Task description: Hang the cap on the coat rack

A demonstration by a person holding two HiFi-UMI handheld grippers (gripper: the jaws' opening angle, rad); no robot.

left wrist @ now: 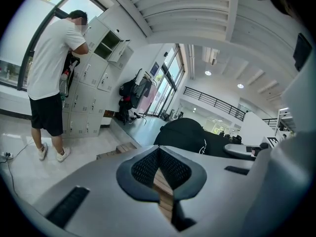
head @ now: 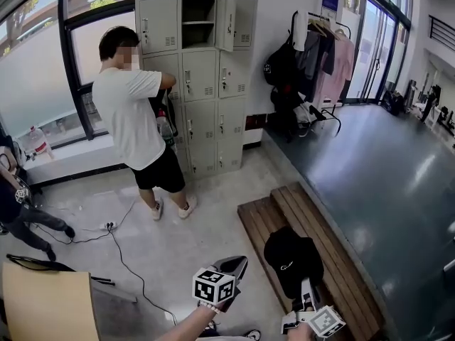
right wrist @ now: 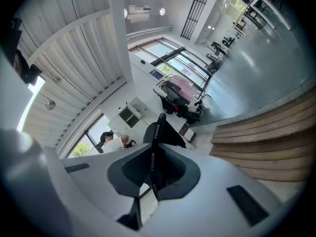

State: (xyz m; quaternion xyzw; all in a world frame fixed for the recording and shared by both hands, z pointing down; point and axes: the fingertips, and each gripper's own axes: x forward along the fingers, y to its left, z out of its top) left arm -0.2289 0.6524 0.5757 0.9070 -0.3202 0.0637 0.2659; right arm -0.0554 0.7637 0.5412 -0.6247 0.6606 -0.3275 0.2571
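The black cap hangs over the wooden steps at the lower right of the head view. My right gripper is shut on it from below. In the right gripper view a black edge of the cap with white lettering is pinched between the pads of that gripper. My left gripper is just left of the cap and apart from it. Its pads meet in the left gripper view, nothing held, with the cap beyond. The coat rack, full of clothes and bags, stands far back on the raised floor.
A person in a white T-shirt stands at the grey lockers. Wooden steps lead up to the dark raised floor. A cable lies on the tiles, a yellow chair back is at bottom left, and a second person is at the left edge.
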